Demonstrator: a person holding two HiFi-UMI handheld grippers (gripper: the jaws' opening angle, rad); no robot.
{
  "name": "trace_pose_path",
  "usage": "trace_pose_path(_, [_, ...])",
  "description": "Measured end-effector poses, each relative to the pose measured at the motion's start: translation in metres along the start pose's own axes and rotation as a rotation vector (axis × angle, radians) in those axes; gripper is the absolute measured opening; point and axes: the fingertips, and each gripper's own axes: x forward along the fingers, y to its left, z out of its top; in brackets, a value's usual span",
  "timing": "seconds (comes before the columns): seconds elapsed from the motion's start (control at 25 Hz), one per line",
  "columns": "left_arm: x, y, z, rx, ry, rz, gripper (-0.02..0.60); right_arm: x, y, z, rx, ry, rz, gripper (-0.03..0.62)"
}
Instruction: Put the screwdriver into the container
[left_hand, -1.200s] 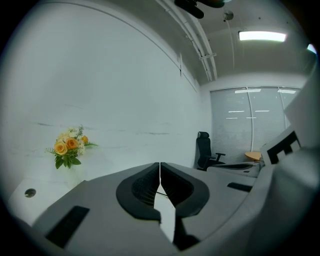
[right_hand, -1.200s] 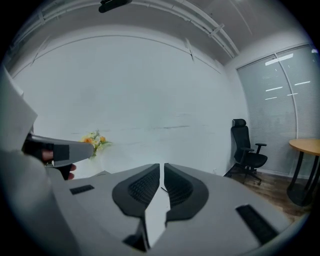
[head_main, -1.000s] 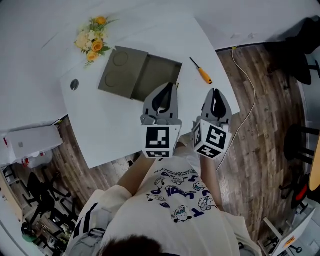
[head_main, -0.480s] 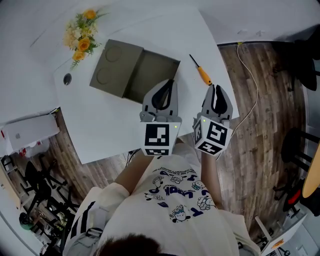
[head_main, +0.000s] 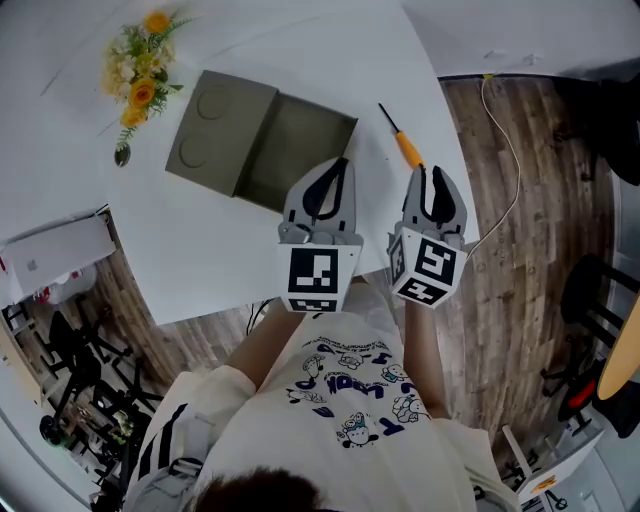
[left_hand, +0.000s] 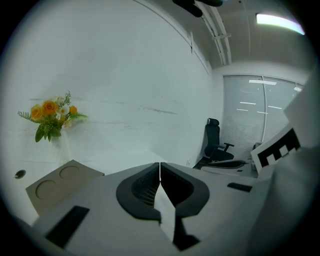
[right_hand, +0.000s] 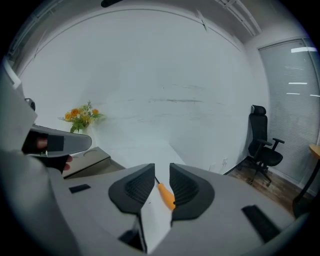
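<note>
An orange-handled screwdriver (head_main: 409, 150) with a thin black shaft lies on the white table (head_main: 230, 240) near its right edge. The container (head_main: 298, 150) is an open olive box, its lid (head_main: 208, 128) laid flat to the left. My right gripper (head_main: 430, 172) hovers just short of the handle's near end. Its jaws have just been opening and stand apart. In the right gripper view the screwdriver (right_hand: 166, 195) shows through the gap of the right gripper (right_hand: 161, 167), untouched by the pads. My left gripper (head_main: 339, 163) is shut and empty beside the box; in its own view the left gripper (left_hand: 159, 165) has its tips touching.
A bunch of orange and yellow flowers (head_main: 135, 72) stands at the table's far left, with a small round object (head_main: 121, 156) beside it. A cable (head_main: 505, 150) runs over the wooden floor on the right. An office chair (right_hand: 263, 145) stands beyond the table.
Both grippers have come down and forward toward the table. The right gripper now sits closer to the screwdriver's handle, and its jaws have parted.
</note>
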Motion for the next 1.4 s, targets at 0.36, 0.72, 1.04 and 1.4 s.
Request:
trace_pose_path(0.36, [0.017,-0.007,-0.019,-0.009,0.046,-0.023,0.018,0.019,-0.006,-0.02,-0.03,0.062,0.017,0.124])
trace_pose_path(0.72, [0.029,-0.011,-0.038,-0.016,0.084,-0.033,0.018,0.044,-0.013,-0.045,-0.082,0.138,0.067,0.156])
trace_pose_path(1.04, [0.034,-0.013,-0.051,-0.022,0.108,-0.045,0.018,0.062,-0.018,-0.061,-0.104,0.184,0.116,0.176])
trace_pose_path(1.4, [0.036,-0.012,-0.066,-0.043,0.137,-0.031,0.018,0.074,-0.021,-0.083,-0.135,0.24,0.165,0.186])
